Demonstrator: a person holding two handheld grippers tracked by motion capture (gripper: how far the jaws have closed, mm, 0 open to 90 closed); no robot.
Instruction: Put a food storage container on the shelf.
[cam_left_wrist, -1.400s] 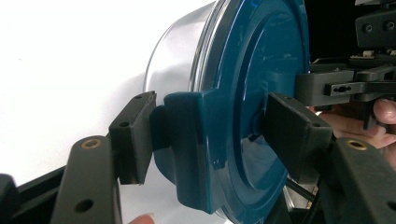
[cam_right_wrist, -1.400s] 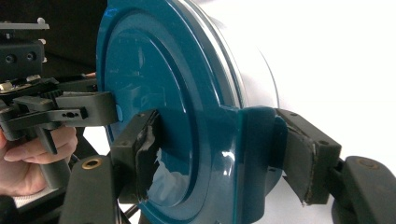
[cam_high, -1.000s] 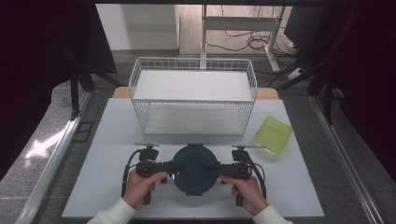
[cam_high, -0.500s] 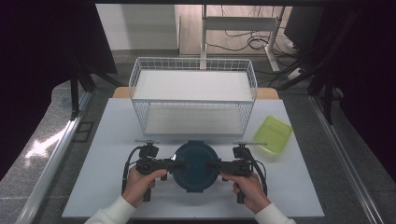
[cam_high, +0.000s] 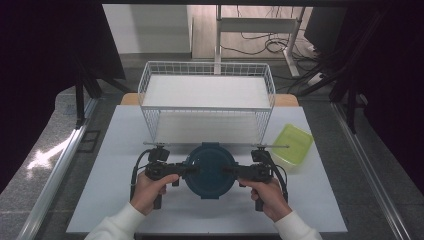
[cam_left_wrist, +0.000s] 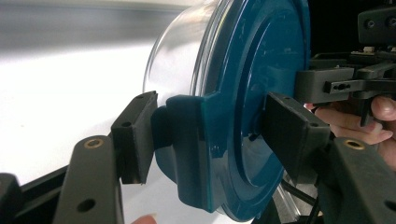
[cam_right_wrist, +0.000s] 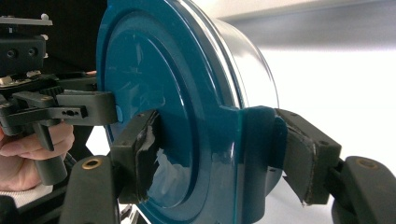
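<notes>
A round clear container with a dark teal lid (cam_high: 210, 169) sits between my two grippers over the near middle of the white table (cam_high: 120, 200). My left gripper (cam_high: 188, 170) is shut on the lid's left clip tab. In the left gripper view one pad (cam_left_wrist: 135, 135) presses the tab and the other lies on the lid top (cam_left_wrist: 243, 93). My right gripper (cam_high: 231, 171) is shut on the opposite tab; in the right gripper view its pads (cam_right_wrist: 140, 154) clamp the lid rim (cam_right_wrist: 219, 140). Whether the container touches the table I cannot tell.
A white wire basket (cam_high: 207, 95) with a white floor stands just beyond the container. A lime-green square tub (cam_high: 292, 145) lies tilted at the right. Both forearms enter from the bottom edge. Dark curtains and cables ring the table.
The container and both grippers have shifted slightly up the picture, toward the basket. Both grips on the lid look the same.
</notes>
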